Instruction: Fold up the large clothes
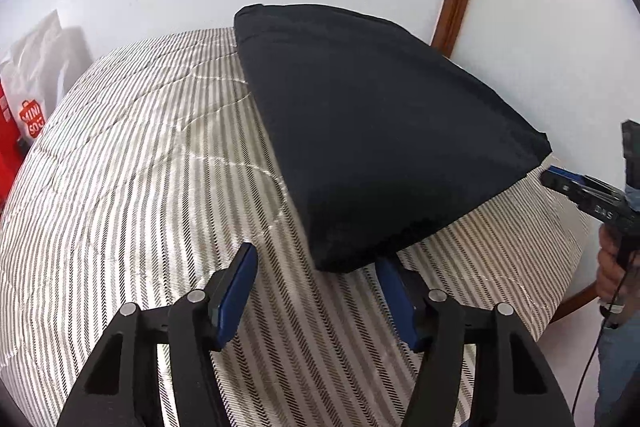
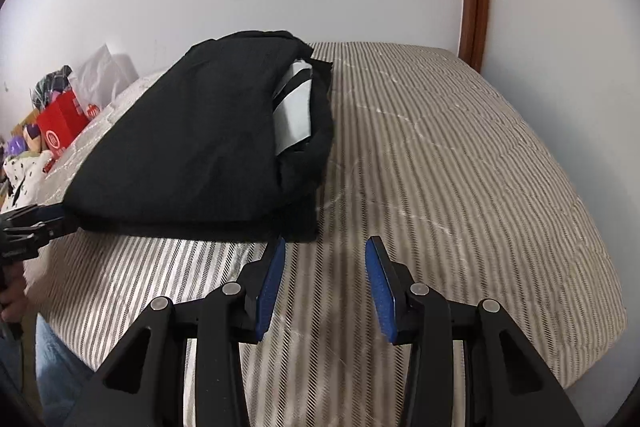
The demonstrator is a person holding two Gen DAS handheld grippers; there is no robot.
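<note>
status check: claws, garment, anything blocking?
Left claw open, at near corner of folded black garment, nothing gripped. Right claw open, empty, over striped bed cover. Red bag far side, not in the way.

Bright, even daylight, soft shadows, heavy fisheye bending with dark vignetted corners (right view slightly motion-blurred)
</note>
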